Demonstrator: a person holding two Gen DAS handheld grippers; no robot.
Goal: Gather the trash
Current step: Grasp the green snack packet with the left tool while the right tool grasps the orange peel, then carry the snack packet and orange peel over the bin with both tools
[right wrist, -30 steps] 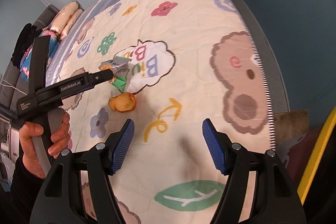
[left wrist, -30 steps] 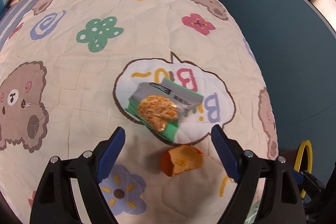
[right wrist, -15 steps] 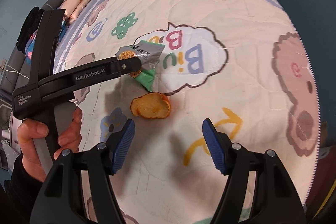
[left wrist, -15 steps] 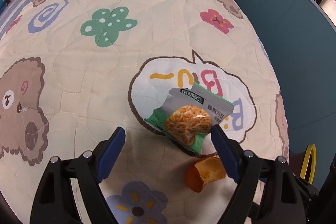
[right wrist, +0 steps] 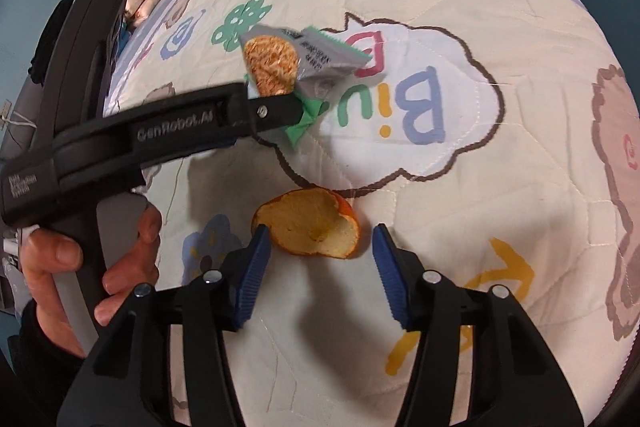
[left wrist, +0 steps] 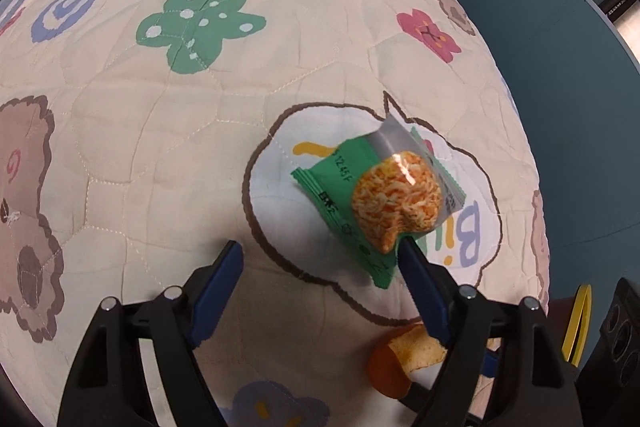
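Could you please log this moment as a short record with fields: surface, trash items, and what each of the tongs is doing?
surface: patterned quilt on a bed
trash 1: green snack packet, on the speech-bubble print
trash 2: orange peel, on the quilt nearer the camera
left tongs: jaws just closing, open, one finger at the packet's edge
right tongs: jaws just closing, open, flanking the peel, no firm grip visible
person: hand holds the left handle

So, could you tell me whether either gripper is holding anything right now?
Nothing is held: the left gripper straddles the snack packet, the right gripper the orange peel.
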